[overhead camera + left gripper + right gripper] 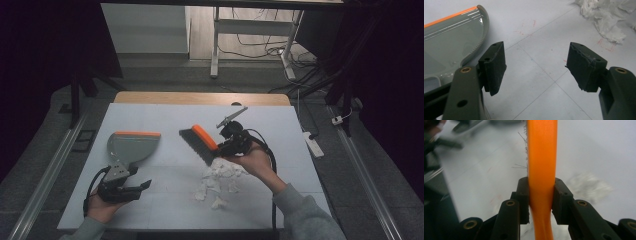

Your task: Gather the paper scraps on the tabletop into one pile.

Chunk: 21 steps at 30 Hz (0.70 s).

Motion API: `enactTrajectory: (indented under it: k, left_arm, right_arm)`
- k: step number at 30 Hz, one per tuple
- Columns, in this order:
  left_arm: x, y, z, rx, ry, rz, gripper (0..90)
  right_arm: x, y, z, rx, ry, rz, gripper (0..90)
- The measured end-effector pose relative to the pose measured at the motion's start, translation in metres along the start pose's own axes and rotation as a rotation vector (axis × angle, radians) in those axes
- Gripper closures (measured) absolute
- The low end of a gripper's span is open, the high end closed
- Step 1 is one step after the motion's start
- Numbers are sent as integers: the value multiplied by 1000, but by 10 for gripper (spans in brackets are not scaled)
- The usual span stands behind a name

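A hand brush (199,143) with an orange back and dark bristles hangs over the table centre, just left of and above a heap of torn white paper (218,177). My right gripper (231,145) is shut on its orange handle (541,167), the pads pressing both sides. A grey dustpan (131,146) with an orange lip lies at the left. My left gripper (142,187) rests near the front left, just below the dustpan (454,42), jaws open with nothing between them. Paper scraps (607,18) lie beyond its right pad.
The work surface is a pale board (165,115) on a wooden table. A white power strip (313,143) lies on the floor to the right, and a desk frame with cables (260,50) stands behind the table.
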State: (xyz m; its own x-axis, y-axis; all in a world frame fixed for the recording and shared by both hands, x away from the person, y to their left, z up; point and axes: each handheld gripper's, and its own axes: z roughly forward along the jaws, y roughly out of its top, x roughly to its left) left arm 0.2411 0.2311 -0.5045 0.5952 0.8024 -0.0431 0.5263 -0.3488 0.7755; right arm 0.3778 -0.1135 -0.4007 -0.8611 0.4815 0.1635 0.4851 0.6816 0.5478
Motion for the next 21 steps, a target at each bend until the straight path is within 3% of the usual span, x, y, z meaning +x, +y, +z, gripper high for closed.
enactTrajectory:
  k: [1, 2, 3, 6, 12, 17, 18, 19, 21]
  left_arm:
    - [0, 0, 0, 0, -1, -1, 323]
    - [0, 0, 0, 2, 0, -1, 323]
    - [0, 0, 0, 3, 0, -1, 323]
    - [0, 0, 1, 4, 1, -2, 323]
    - [0, 0, 1, 7, 3, 0, 323]
    - [0, 0, 2, 8, 2, 0, 323]
    - [0, 0, 1, 8, 1, 1, 323]
    - [0, 0, 1, 8, 2, 2, 323]
    - [-1, -1, 1, 7, 3, 1, 323]
  right_arm:
    - [5, -4, 3, 21, 15, -18, 705]
    - [17, -13, 11, 79, 32, -66, 705]
    - [17, -13, 11, 79, 32, -66, 705]
    - [35, -27, 25, 160, 80, -131, 705]
    - [55, -35, 35, 233, 123, -186, 704]
    - [67, -38, 43, 284, 126, -228, 705]
    - [67, -38, 47, 301, 111, -235, 705]
    - [66, -38, 53, 328, 67, -265, 705]
    - [63, -36, 54, 330, 51, -273, 705]
